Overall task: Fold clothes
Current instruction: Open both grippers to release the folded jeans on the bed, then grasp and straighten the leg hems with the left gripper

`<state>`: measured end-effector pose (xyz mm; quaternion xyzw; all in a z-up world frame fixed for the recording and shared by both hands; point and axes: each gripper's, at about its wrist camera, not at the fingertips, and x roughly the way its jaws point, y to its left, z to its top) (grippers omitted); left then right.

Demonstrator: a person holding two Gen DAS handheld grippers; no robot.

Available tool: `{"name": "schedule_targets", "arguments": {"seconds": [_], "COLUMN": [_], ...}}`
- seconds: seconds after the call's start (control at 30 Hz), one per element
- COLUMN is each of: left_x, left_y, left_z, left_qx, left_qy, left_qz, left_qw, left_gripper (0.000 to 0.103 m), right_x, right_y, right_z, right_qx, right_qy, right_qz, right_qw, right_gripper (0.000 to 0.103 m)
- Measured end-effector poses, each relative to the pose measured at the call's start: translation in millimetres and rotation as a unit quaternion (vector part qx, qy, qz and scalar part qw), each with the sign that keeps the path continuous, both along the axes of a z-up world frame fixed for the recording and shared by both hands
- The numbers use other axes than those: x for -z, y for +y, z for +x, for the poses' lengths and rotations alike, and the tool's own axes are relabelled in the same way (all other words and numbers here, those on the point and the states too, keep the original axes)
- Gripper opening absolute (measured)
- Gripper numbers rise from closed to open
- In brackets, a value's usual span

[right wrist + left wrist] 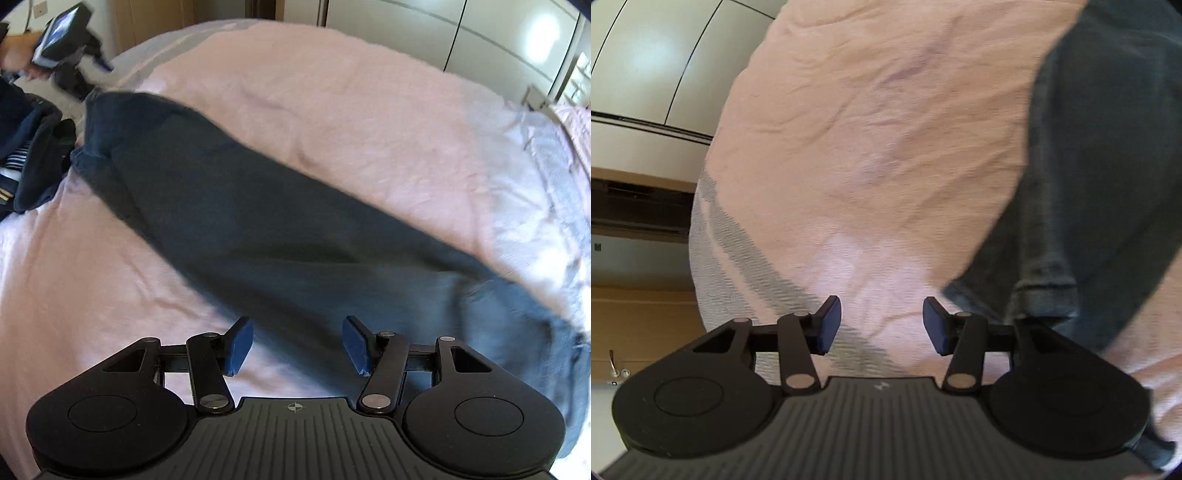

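Dark blue jeans [258,221] lie stretched diagonally across a bed with a pink cover [332,103]. My right gripper [297,345] is open and empty, hovering just above the jeans near their wider end. In the left wrist view the jeans' hem end [1082,206] lies at the right. My left gripper [882,325] is open and empty over the pink cover [868,129], just left of that hem. The left gripper also shows in the right wrist view [62,48], at the far top left near the jeans' far end.
A heap of dark and striped clothes [26,158] lies at the bed's left edge. White wardrobe doors [461,33] stand behind the bed. A grey-white striped sheet [716,251] hangs at the bed's side, with wooden furniture [639,325] beyond.
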<state>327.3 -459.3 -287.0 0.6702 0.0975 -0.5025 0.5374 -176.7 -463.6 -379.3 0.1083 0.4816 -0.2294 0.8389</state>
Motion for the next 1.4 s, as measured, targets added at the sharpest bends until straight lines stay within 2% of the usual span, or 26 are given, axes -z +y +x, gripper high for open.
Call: {"name": "schedule_targets", "arguments": {"seconds": [0.07,0.13,0.23,0.3,0.37,0.47,0.53,0.57,0.6,0.63,0.67,0.77,0.9,0.97,1.0,1.03,1.1,1.2,1.27,1.33,1.37,1.4], "left_x": [-9.6,-19.9,-23.2,-14.5,-5.1,10.3,19.7,24.4,28.0,29.3,27.8,4.6,-45.3,-52.7,-46.9,-38.1,-8.3,14.9,14.6,10.5,11.6,19.8], "left_y": [0.9,4.7,10.8,17.3,25.7,19.1,12.0,5.9,-0.2,-4.8,-7.3,-8.3,-13.0,-18.0,-20.5,-23.0,-27.1,-21.1,-11.8,6.3,16.1,27.4], "left_z": [6.6,12.0,21.0,16.3,6.4,1.4,0.0,1.3,4.5,8.0,10.8,19.2,37.6,46.0,48.0,49.6,50.0,37.4,21.0,-8.4,-23.5,-39.6], "left_qx": [-0.002,-0.015,-0.026,0.005,0.046,0.04,0.031,0.019,0.002,-0.017,-0.033,-0.06,-0.091,-0.113,-0.127,-0.14,-0.158,-0.121,-0.074,0.005,0.044,0.08], "left_qy": [0.026,0.073,0.164,0.176,0.171,0.201,0.2,0.196,0.197,0.204,0.215,0.242,0.293,0.311,0.306,0.293,0.225,0.105,0.063,0.046,0.036,0.021], "left_qz": [0.002,0.013,0.071,0.131,0.164,0.162,0.139,0.128,0.123,0.127,0.139,0.171,0.183,0.195,0.201,0.207,0.217,0.2,0.178,0.166,0.164,0.175], "left_qw": [0.9997,0.9971,0.9835,0.9755,0.9703,0.9651,0.9694,0.9719,0.9727,0.9705,0.9661,0.9533,0.9341,0.9234,0.9219,0.9229,0.9367,0.9666,0.9792,0.9851,0.9848,0.981], "left_gripper": [0.046,0.048,0.056,0.056,0.056,0.056,0.055,0.053,0.04,0.008,0.004,0.003,0.004,0.005,0.01,0.014,0.021,0.023,0.023,0.023,0.024,0.024], "right_x": [-0.5,3.3,9.5,12.4,13.9,16.2,18.3,19.4,19.8,19.5,19.1,18.8,14.5,11.7,10.6,10.0,11.4,14.4,15.6,18.8,21.0,23.3], "right_y": [15.7,23.8,29.5,29.6,27.5,24.4,21.9,20.6,19.8,19.4,19.1,19.0,21.0,22.3,23.1,23.7,23.6,23.4,24.6,25.5,25.4,24.7], "right_z": [14.1,25.7,38.5,42.8,43.5,44.5,45.4,46.0,46.2,46.0,45.7,45.4,48.7,52.2,54.5,56.5,60.0,62.8,62.2,60.3,59.5,58.9], "right_qx": [-0.018,-0.029,-0.034,-0.031,-0.026,-0.018,-0.014,-0.013,-0.013,-0.014,-0.016,-0.018,-0.023,-0.027,-0.029,-0.03,-0.027,-0.025,-0.025,-0.024,-0.022,-0.02], "right_qy": [-0.008,-0.006,-0.004,-0.005,-0.005,-0.005,0.001,0.005,0.007,0.006,0.005,0.005,-0.001,-0.006,-0.009,-0.012,-0.016,-0.015,-0.015,-0.012,-0.011,-0.01], "right_qz": [0.001,0.006,0.016,0.021,0.021,0.02,0.023,0.025,0.025,0.024,0.023,0.023,0.023,0.02,0.017,0.015,0.016,0.018,0.019,0.023,0.026,0.028], "right_qw": [1.0,1.0,0.999,0.999,0.999,1.0,1.0,1.0,1.0,1.0,1.0,1.0,0.999,0.999,0.999,0.999,0.999,0.999,0.999,0.999,0.999,0.999], "right_gripper": [0.057,0.057,0.057,0.057,0.057,0.058,0.058,0.058,0.058,0.058,0.058,0.058,0.058,0.058,0.058,0.058,0.058,0.058,0.058,0.058,0.058,0.058]}}
